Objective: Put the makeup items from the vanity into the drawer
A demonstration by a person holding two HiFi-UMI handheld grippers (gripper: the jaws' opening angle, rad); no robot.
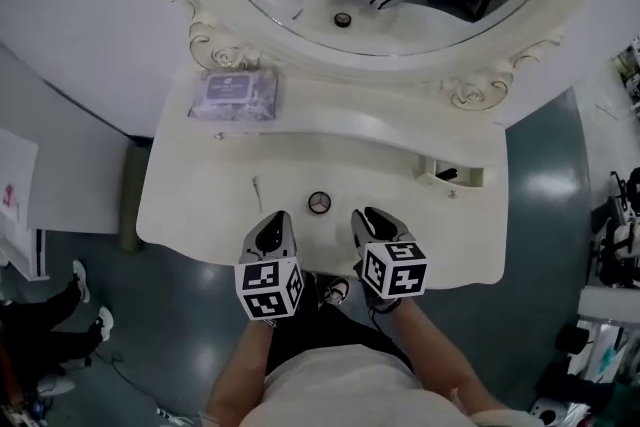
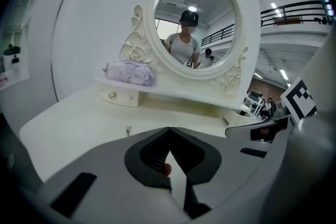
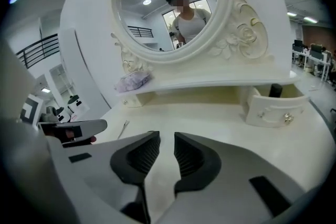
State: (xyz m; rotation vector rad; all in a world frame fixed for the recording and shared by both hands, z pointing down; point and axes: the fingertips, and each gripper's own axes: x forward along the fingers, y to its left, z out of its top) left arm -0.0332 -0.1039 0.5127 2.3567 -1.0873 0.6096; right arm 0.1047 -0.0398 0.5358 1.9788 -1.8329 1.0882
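The left gripper's (image 1: 274, 220) jaws sit shut and empty, the right gripper's (image 1: 368, 218) barely parted and empty, so either may shove the round compact (image 1: 319, 202) along the bench (image 1: 200, 205).

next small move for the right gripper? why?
Probably ease the right gripper forward and left over the round compact: its jaws stand apart and empty, the compact lies on the tabletop just ahead, and the drawer on the right stands open.

Grey-green floor (image 1: 555, 180) all round. Bystander's legs, white sneakers (image 1: 80, 280), lower left. White curved wall (image 1: 80, 5) behind. Black railing (image 2: 294, 10) on upper level. Office desks (image 3: 314, 55) far right, bkgd, blurry.
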